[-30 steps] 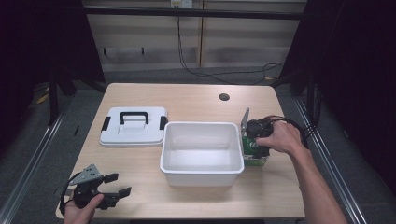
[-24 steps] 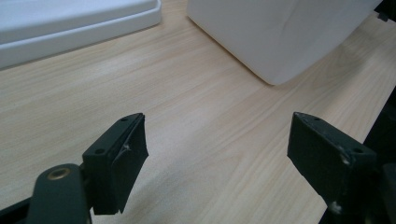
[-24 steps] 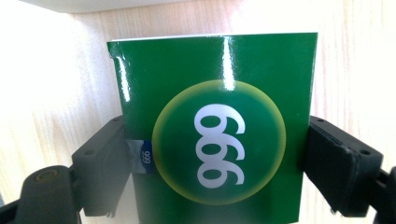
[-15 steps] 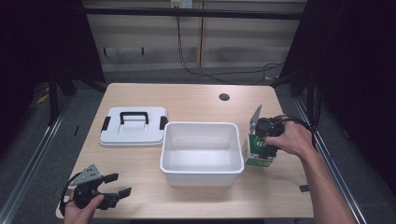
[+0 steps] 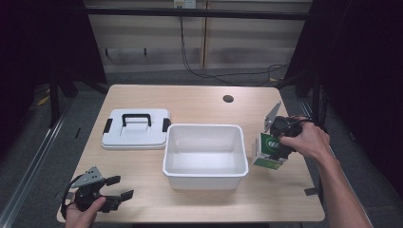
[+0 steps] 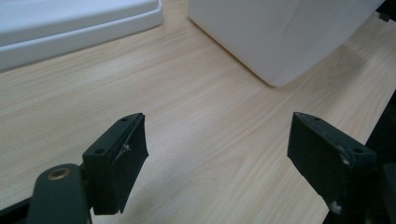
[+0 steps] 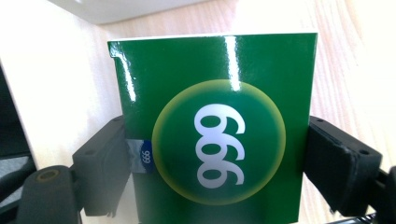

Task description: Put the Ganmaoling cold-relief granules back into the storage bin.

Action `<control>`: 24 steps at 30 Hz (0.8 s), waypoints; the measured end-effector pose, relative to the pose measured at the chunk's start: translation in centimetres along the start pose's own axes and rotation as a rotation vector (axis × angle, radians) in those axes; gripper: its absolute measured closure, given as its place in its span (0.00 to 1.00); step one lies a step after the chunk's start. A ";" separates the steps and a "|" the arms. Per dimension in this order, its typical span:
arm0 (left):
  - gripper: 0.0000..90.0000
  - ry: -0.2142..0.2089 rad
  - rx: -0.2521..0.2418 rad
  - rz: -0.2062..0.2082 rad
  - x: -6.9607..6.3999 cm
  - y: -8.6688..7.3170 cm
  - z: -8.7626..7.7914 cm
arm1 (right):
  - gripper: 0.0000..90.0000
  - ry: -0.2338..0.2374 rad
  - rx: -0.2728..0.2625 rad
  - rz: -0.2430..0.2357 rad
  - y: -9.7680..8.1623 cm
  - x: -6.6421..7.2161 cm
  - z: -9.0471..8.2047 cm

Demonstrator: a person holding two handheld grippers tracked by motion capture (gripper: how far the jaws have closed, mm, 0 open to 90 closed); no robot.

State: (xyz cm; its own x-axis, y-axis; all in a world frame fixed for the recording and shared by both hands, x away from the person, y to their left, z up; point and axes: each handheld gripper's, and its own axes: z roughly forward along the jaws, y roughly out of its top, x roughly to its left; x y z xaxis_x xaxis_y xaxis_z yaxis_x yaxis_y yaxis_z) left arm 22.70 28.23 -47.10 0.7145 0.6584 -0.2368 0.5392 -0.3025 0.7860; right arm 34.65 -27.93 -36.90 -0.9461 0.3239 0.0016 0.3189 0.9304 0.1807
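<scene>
Pinching a green box [image 5: 269, 151] just beside the tub's [image 5: 206, 171] right edge, the right tool [image 5: 280, 142] contrasts with the left tool [image 5: 116, 187], spread over bare tabletop.

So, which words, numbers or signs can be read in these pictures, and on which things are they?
"666" or "999", white, in a round green-yellow field on the green box held in the right gripper; the box's way up is unclear.
"999", small, on a blue tag at the box's edge.
In the high view, the print on the box is too blurred to read.
</scene>
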 end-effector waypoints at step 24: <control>0.22 0.007 -0.001 -0.003 0.0 -0.2 -0.3 | 0.17 0.023 -0.204 0.007 -1.3 0.9 -5.1</control>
State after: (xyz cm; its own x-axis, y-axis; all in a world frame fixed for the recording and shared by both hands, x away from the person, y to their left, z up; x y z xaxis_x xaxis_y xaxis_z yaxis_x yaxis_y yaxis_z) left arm 22.49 28.48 -47.08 0.7099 0.6640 -0.2350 0.5408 -0.3000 0.7858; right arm 33.04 -29.73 -32.14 -0.9456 0.3242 0.0256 0.3096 0.8732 0.3764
